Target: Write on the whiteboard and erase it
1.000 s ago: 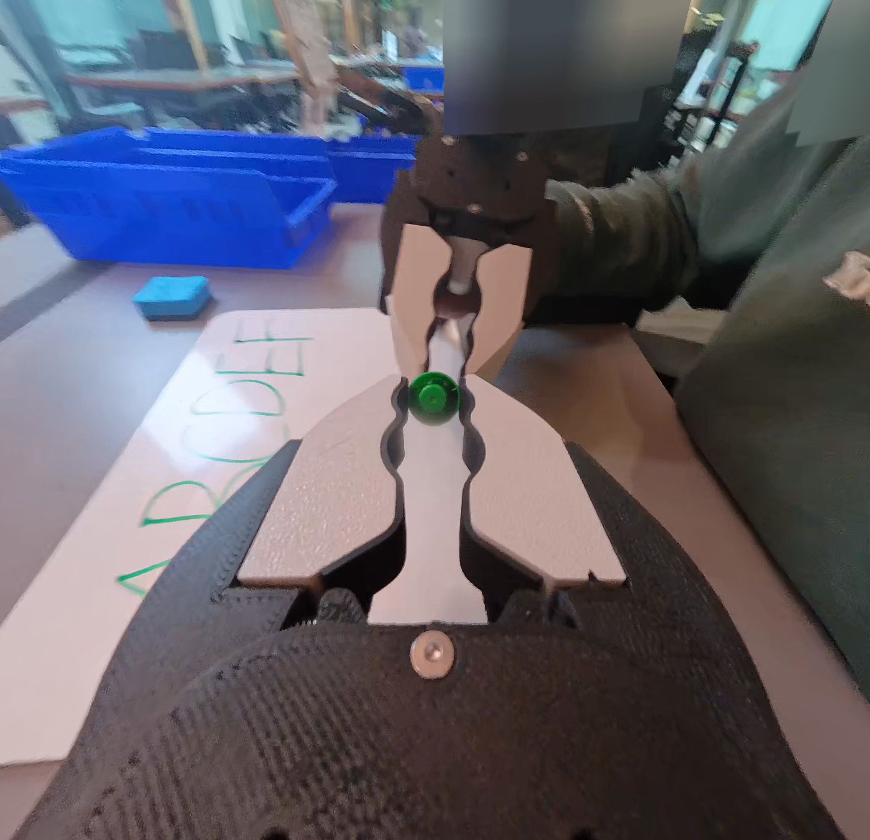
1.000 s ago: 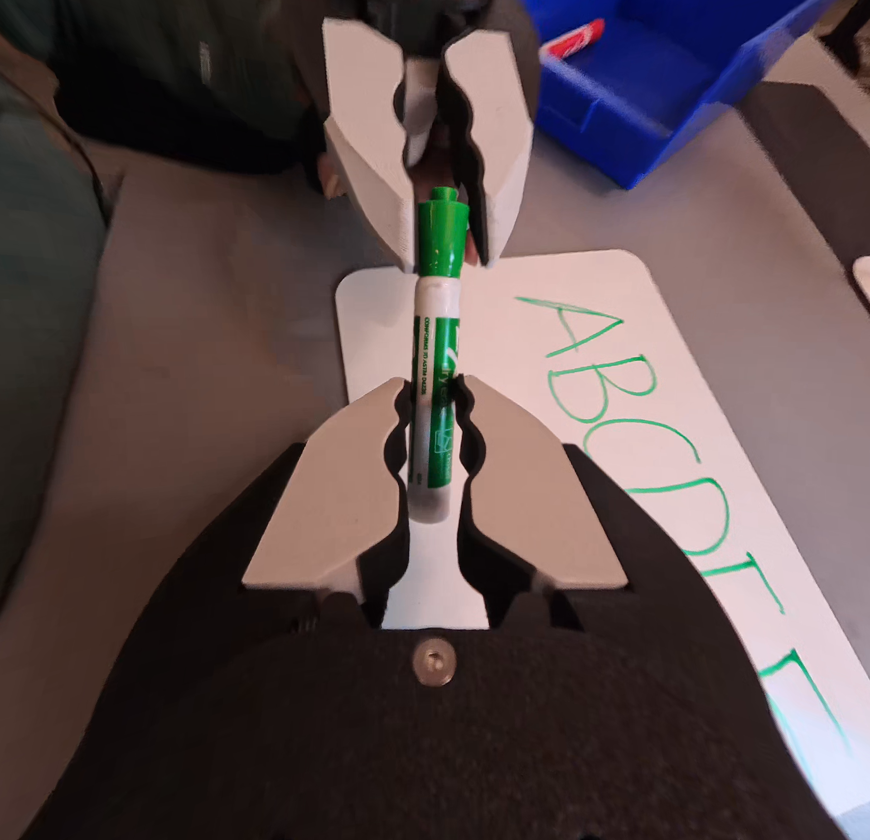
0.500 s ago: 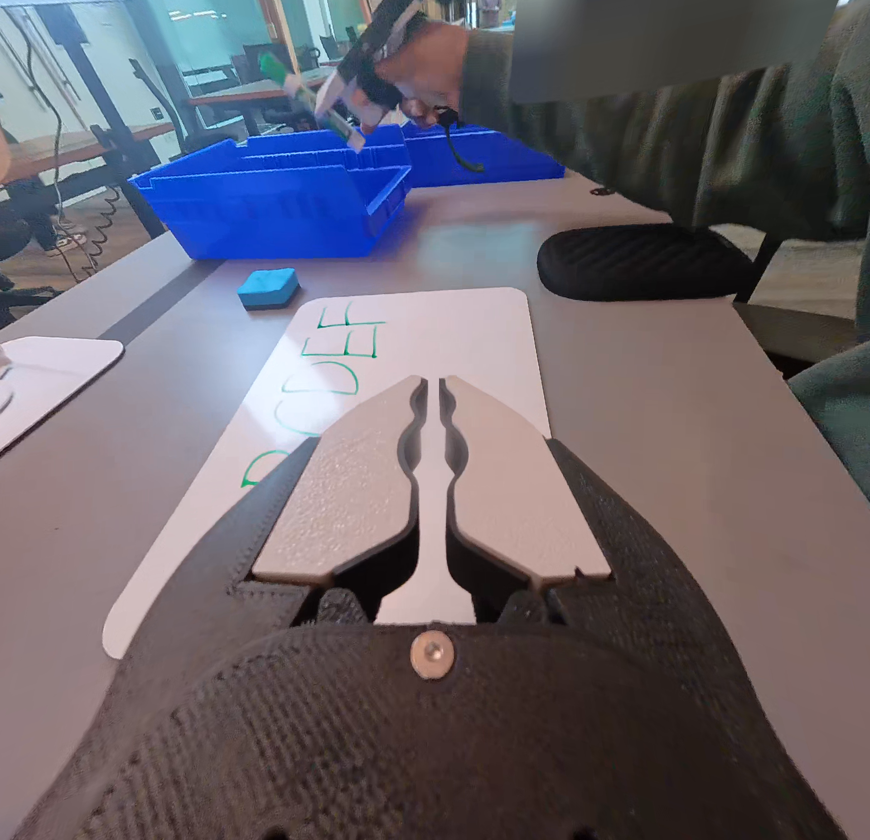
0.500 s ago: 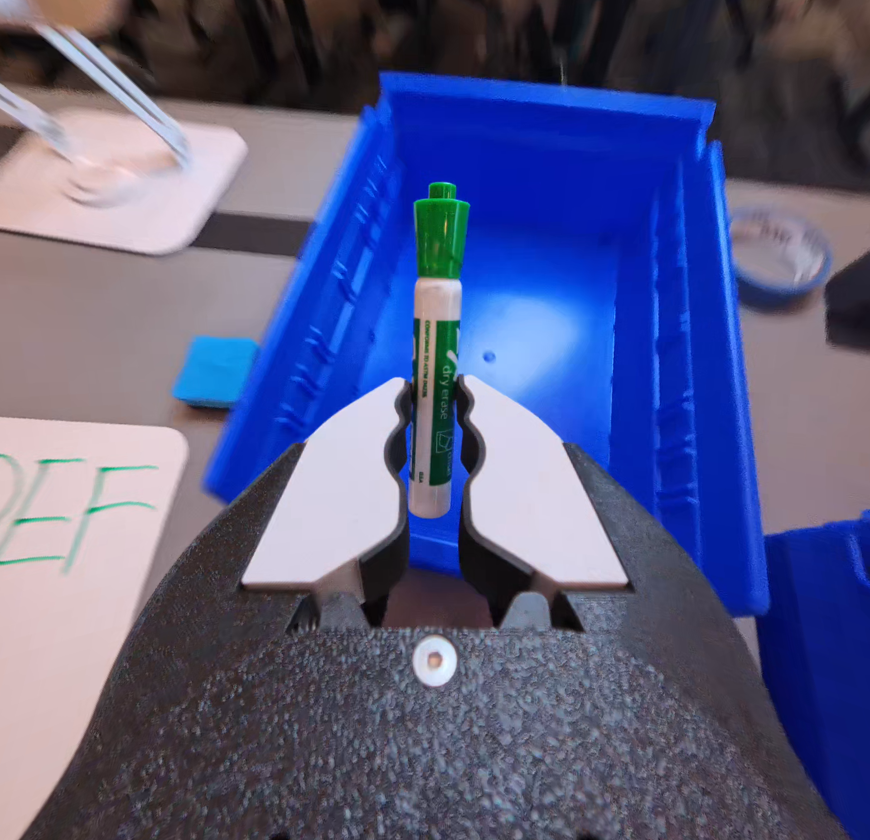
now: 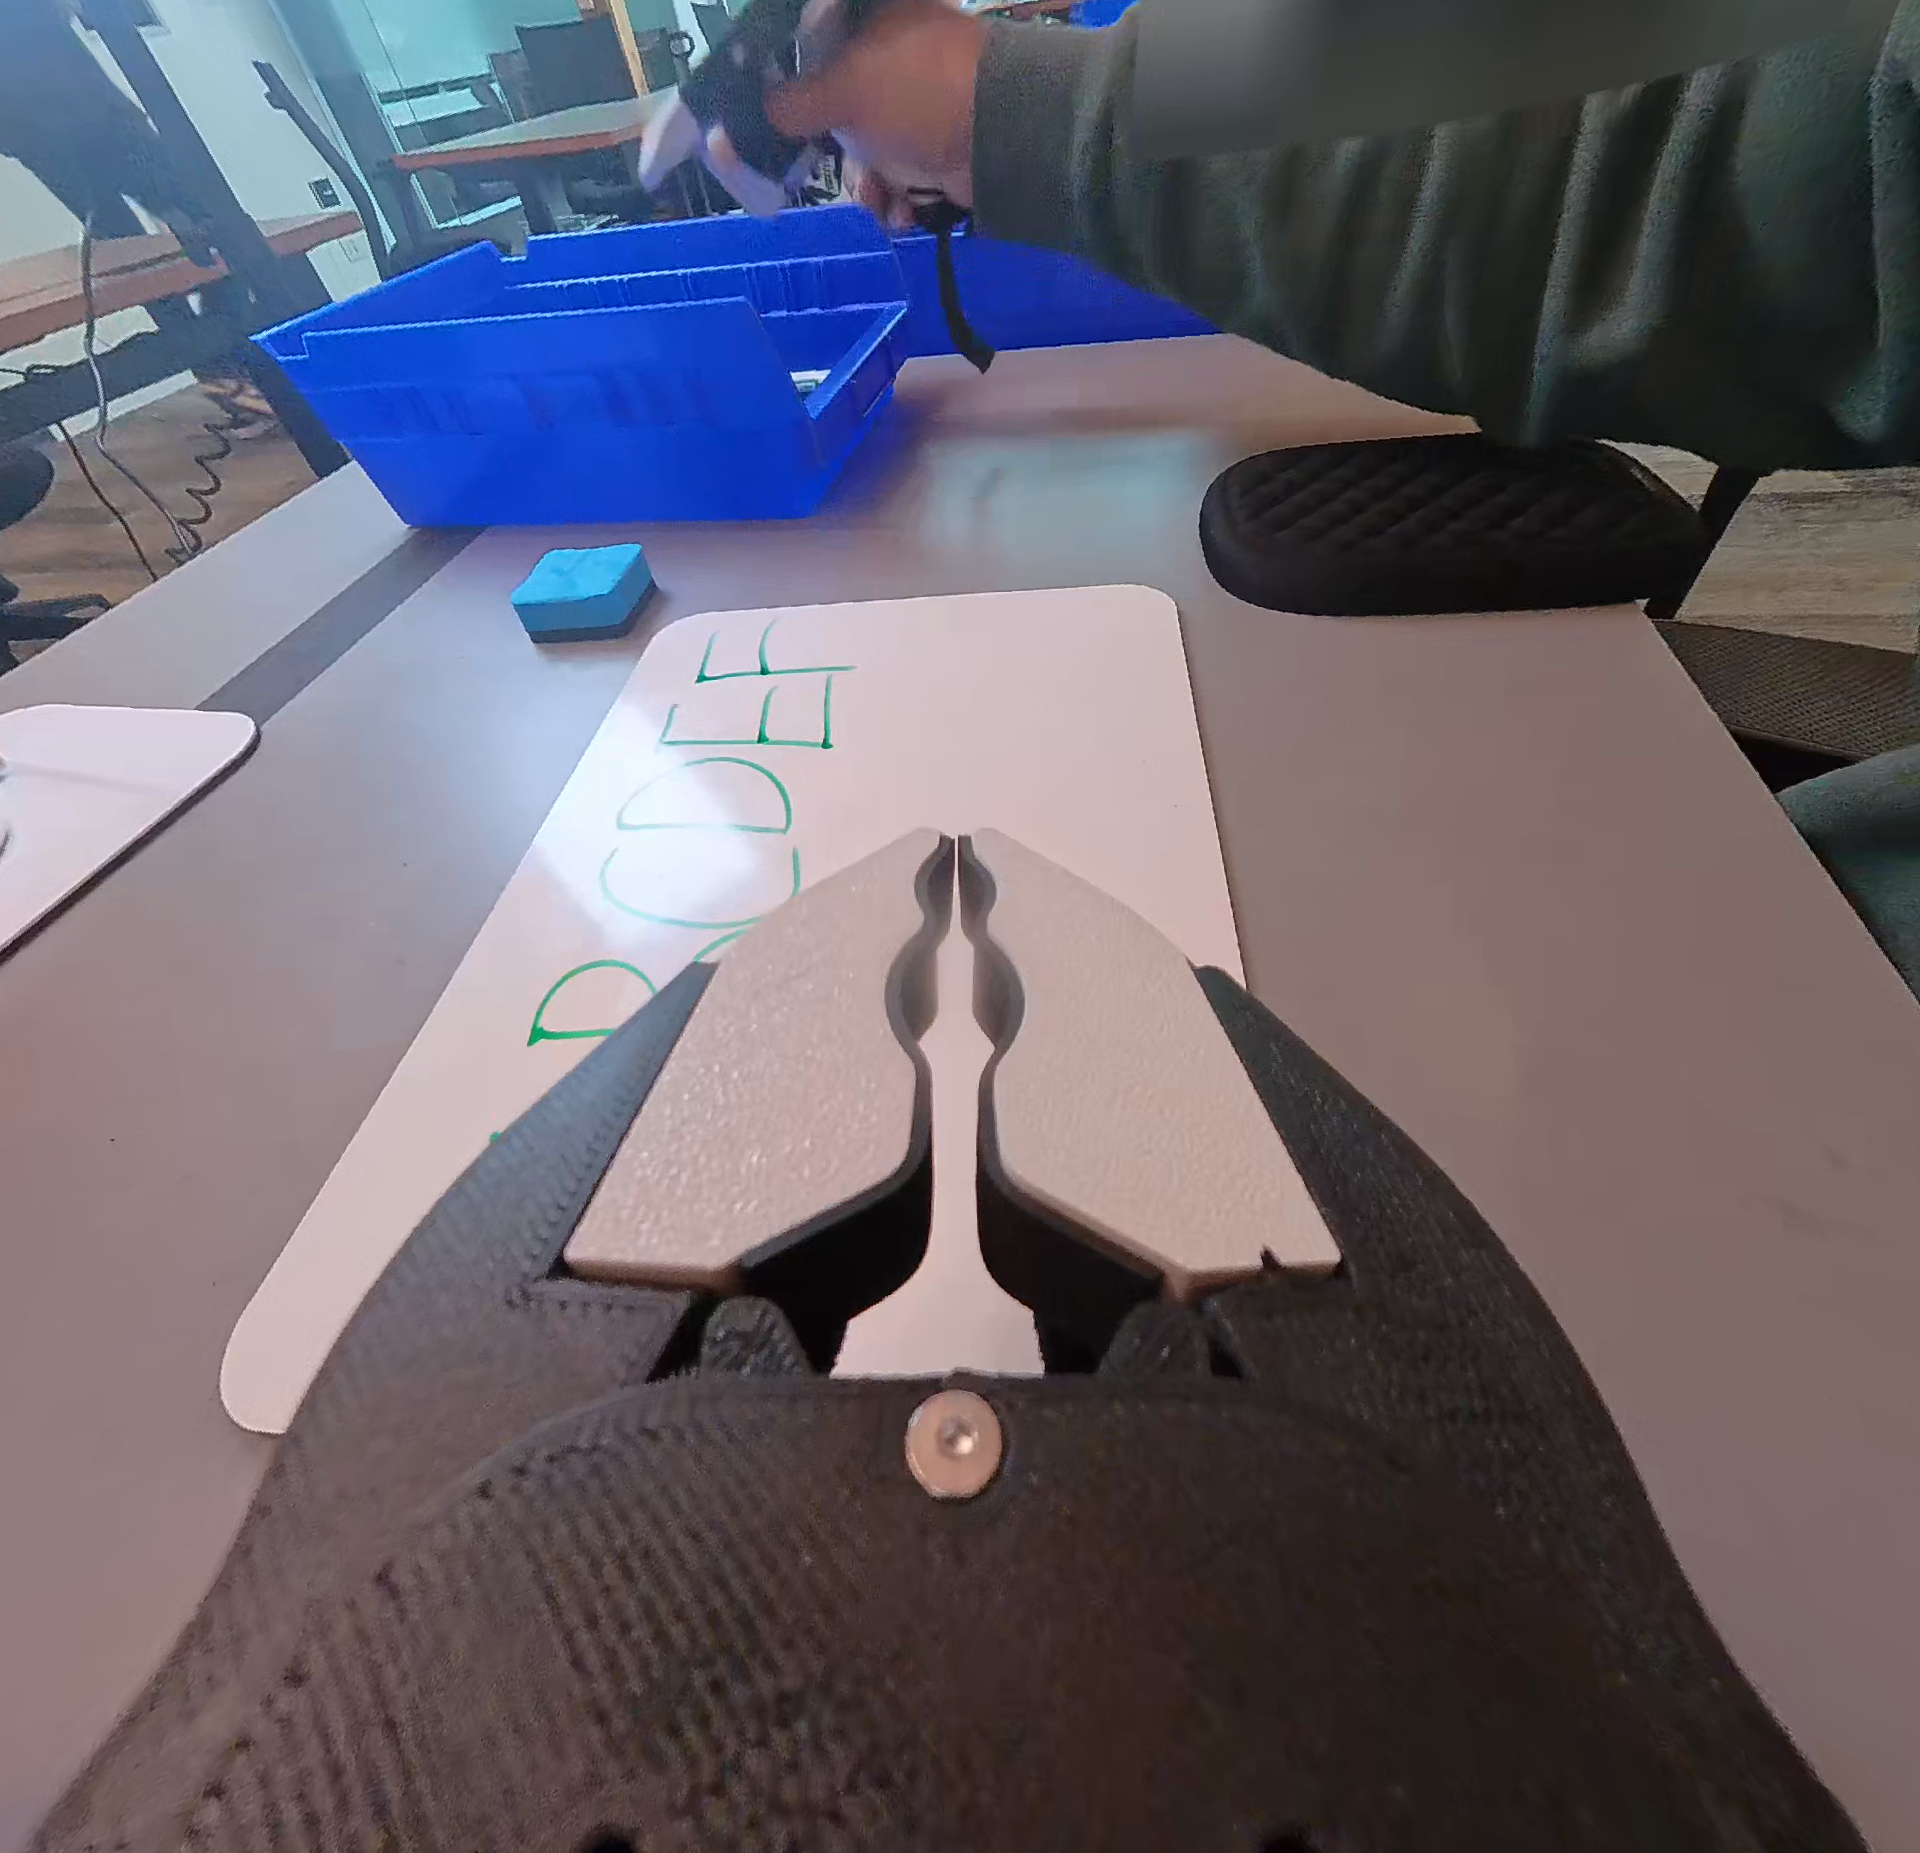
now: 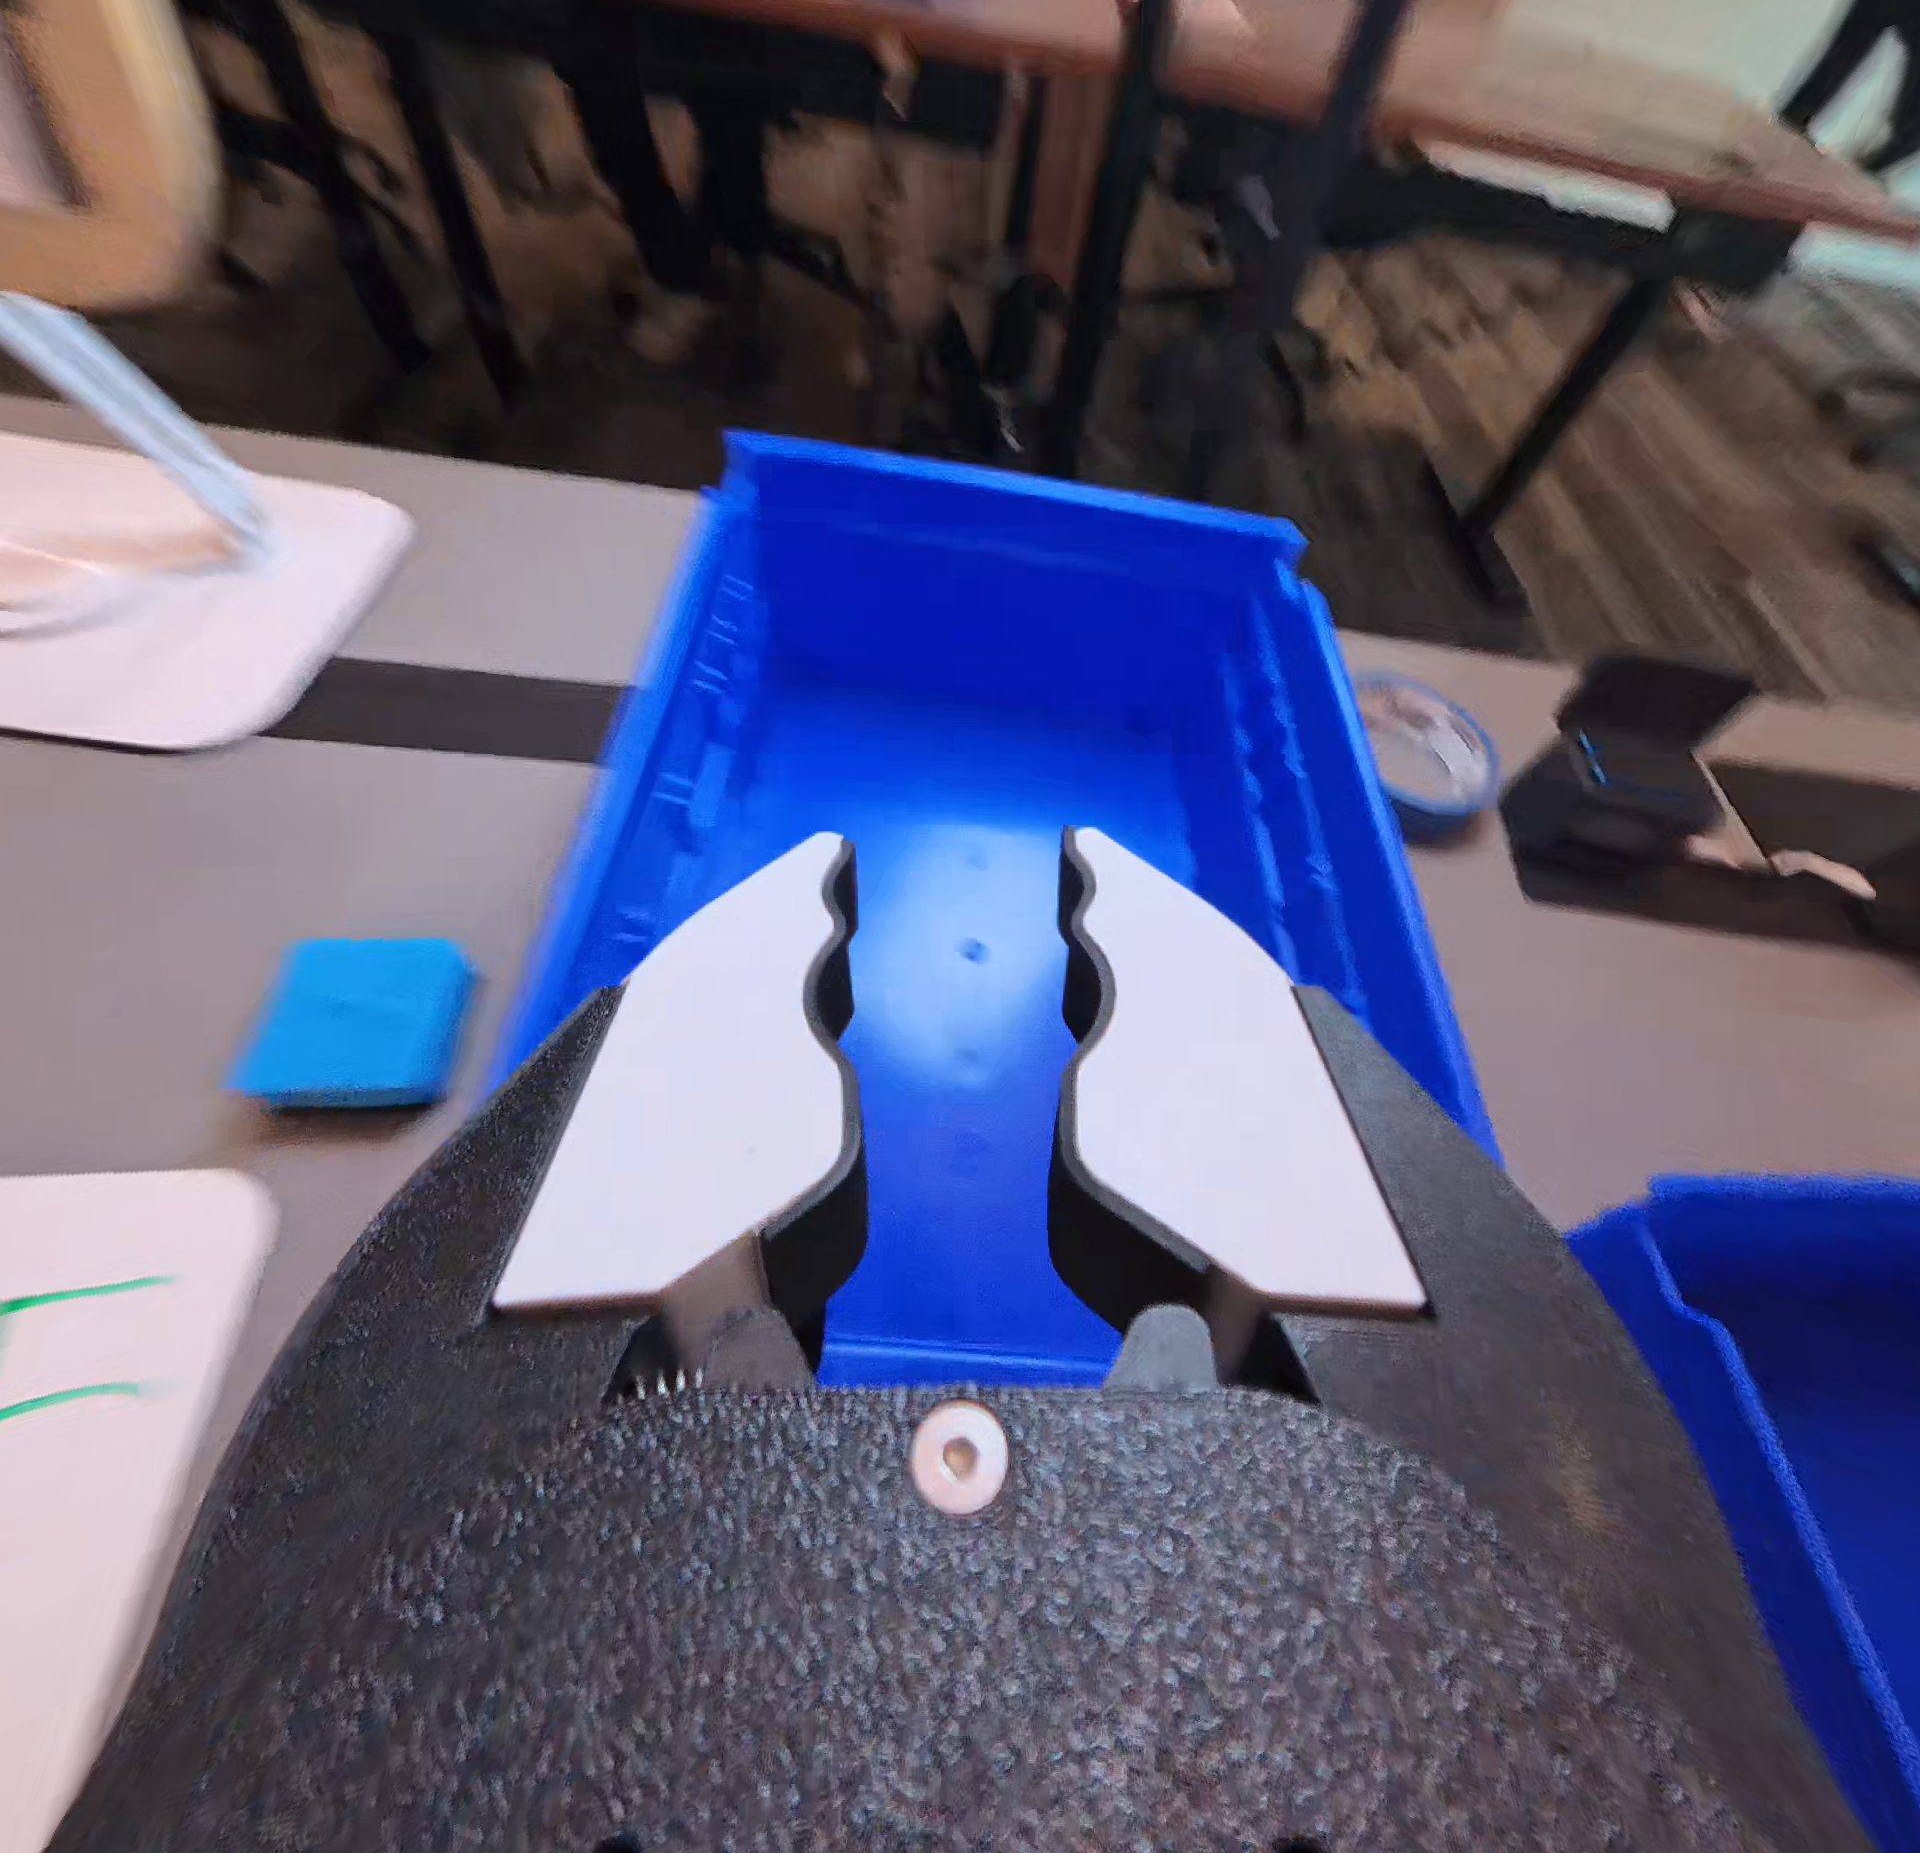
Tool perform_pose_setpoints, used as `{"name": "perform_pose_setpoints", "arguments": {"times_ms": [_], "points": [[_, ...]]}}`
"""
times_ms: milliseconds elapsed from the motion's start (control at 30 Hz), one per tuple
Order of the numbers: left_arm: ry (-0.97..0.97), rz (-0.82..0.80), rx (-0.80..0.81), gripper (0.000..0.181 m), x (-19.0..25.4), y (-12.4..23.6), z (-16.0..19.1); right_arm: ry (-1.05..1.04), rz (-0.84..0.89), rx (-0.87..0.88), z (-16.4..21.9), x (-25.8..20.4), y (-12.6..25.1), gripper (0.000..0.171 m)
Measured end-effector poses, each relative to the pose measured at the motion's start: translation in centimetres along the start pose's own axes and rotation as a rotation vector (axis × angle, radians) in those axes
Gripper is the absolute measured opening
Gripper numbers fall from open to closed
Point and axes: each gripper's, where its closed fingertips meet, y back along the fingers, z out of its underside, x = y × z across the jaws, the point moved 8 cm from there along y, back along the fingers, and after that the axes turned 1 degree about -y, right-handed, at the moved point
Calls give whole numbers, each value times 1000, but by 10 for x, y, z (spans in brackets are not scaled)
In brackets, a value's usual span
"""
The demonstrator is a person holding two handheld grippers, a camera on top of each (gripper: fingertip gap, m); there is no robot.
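Now the whiteboard lies flat under the left gripper, long axis running away ahead of its pressed-together fingers, green lettering left of them. Right gripper (blurred) spread, empty, over blue bin; eraser left of its fingers on grey table.

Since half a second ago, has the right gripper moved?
Yes. The right gripper opened and dipped lower over the blue bin; no marker shows between its fingers.

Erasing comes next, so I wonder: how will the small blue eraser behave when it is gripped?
The eraser looks like soft foam, so it probably squashes slightly. Being blocky and flat-sided, it should not roll. It seems light.
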Motion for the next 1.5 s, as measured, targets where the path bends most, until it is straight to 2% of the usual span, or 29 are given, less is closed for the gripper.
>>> {"name": "perform_pose_setpoints", "arguments": {"times_ms": [100, 200, 333, 433, 533, 700, 767, 833, 967, 1200, 1267, 1400, 1500], "points": [[8, -5, -2, 0, -1, 0, 1, 55, -157, 124, -19, -49, 30, 37], [17, -15, -5, 0, -3, 1, 1, 107, -341, 209, -22, -105, 54, 37], [34, -15, 22, 0, -4, 4, -1, 90, -586, 463, -4, -165, 84, 34], [40, -43, 25, 2, -8, 6, 0, 66, -598, 570, 18, -183, 90, 34], [58, -78, 12, 2, -12, 6, 4, 119, -566, 417, 39, -189, 66, 43], [43, -105, -40, 6, -15, 1, 10, 169, -393, 186, 63, -176, 26, 44], [43, -103, -54, 7, -15, 0, 12, 143, -378, 101, 72, -174, 14, 51], [43, -98, -61, 7, -14, -1, 13, 127, -358, 27, 77, -174, 4, 66], [30, -78, -72, 6, -11, -3, 13, 133, -288, -96, 73, -176, -15, 76], [-17, -53, -117, 5, -7, -4, 15, 118, -224, -297, 71, -181, -52, 72], [-35, -28, -157, 3, -7, -3, 15, 116, -246, -304, 70, -181, -58, 52], [-90, 54, -317, 1, -10, 6, 24, 165, -348, -250, 65, -181, -49, 51], [-77, 143, -377, 0, -8, 18, 27, 195, -521, -239, 63, -186, -22, 51]]}}
